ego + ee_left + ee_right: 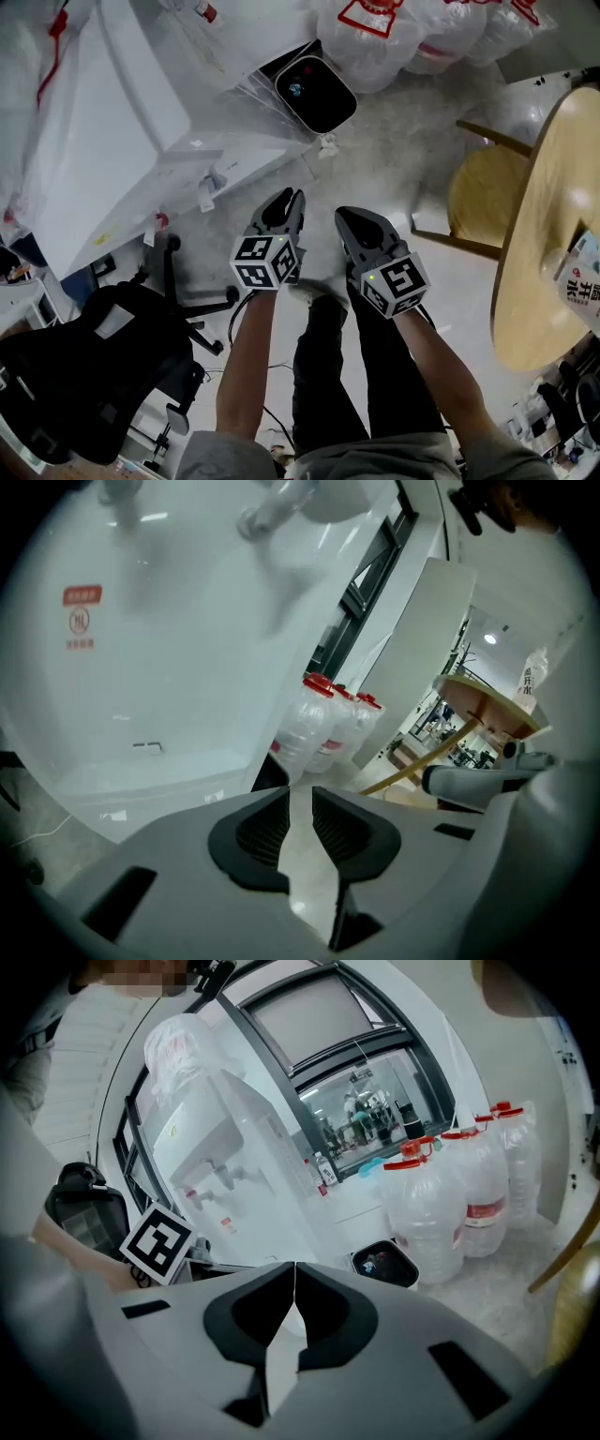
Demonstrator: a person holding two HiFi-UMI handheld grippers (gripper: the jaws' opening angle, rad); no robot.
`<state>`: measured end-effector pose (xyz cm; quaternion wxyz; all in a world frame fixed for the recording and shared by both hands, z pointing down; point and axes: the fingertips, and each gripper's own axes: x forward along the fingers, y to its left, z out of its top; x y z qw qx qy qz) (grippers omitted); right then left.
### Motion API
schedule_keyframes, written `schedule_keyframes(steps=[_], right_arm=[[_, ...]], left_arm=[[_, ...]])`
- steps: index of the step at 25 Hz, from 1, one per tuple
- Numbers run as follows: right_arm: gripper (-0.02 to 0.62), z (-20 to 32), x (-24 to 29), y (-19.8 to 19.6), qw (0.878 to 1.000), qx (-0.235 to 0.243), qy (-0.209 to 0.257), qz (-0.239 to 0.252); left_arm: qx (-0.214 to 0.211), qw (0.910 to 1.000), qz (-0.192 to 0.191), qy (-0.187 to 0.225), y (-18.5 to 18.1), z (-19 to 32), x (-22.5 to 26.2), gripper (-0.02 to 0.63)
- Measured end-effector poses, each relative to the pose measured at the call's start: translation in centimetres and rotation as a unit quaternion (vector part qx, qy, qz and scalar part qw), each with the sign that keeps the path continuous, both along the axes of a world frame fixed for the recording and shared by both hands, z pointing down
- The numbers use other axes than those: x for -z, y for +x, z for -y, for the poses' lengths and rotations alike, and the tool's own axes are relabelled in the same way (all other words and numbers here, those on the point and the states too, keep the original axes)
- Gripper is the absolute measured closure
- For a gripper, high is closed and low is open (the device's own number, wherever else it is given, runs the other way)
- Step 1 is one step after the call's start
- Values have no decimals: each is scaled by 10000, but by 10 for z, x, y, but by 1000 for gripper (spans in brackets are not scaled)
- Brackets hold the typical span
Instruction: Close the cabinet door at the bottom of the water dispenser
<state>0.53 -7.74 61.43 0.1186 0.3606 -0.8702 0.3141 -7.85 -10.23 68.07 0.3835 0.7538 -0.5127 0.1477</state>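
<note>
Both forearms reach straight out, side by side, claws angled down at the floor. The left claw (287,199) has a narrow gap with nothing in it; the right claw (348,218) is pinched closed and empty. The dispenser (122,131) is at 10 o'clock, with the door (239,167) low on its front, and I can't tell if it's fully closed. Only the right gripper view shows the taps (214,1177) and the bottles (427,1213) at 2 o'clock. Only the head view shows the desk (544,234) at 3.
</note>
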Motion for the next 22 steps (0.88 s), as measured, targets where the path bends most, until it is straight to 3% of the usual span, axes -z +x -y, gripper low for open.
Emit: schedule_keyframes(steps=[12,22], right_arm=[[586,-11,94,0,9998,-6,194,-30],[586,-19,210,-9,9974,191,693,52]], left_arm=[[-238,9966,220,754,7,-27,146,597],[-291,9897,302,1368,22,-38,275,598]])
